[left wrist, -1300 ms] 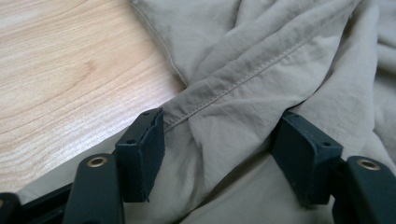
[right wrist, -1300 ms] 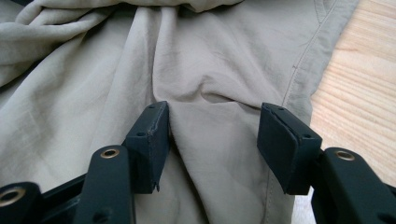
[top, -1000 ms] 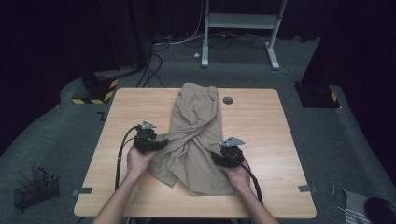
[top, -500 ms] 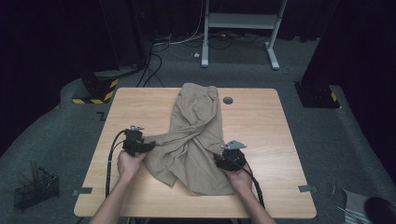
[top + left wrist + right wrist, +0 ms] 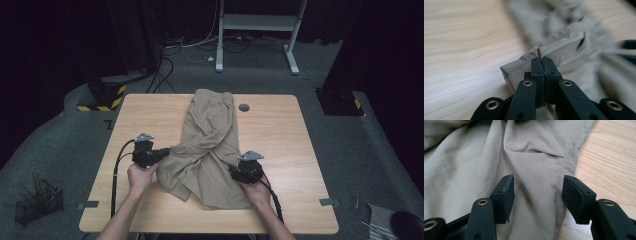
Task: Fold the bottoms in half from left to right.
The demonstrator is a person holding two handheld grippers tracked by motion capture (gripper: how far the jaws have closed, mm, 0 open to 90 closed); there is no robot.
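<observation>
High view: one pair of khaki trousers (image 5: pixel 207 145) lies crumpled lengthwise down the middle of the one wooden table (image 5: pixel 295 150), waistband toward the upper edge. Compared with half a second ago, its lower-left hem now stretches further toward the frame's left, drawn out by the left gripper (image 5: pixel 165 154). That gripper's jaws have just been closing and now pinch the hem (image 5: pixel 524 63) tight. The right gripper (image 5: pixel 236 171), unmoved at lower centre, holds its jaws wide above the cloth, gripping nothing. Two grippers, two hands; one wire basket (image 5: pixel 37 202) sits lower left.
</observation>
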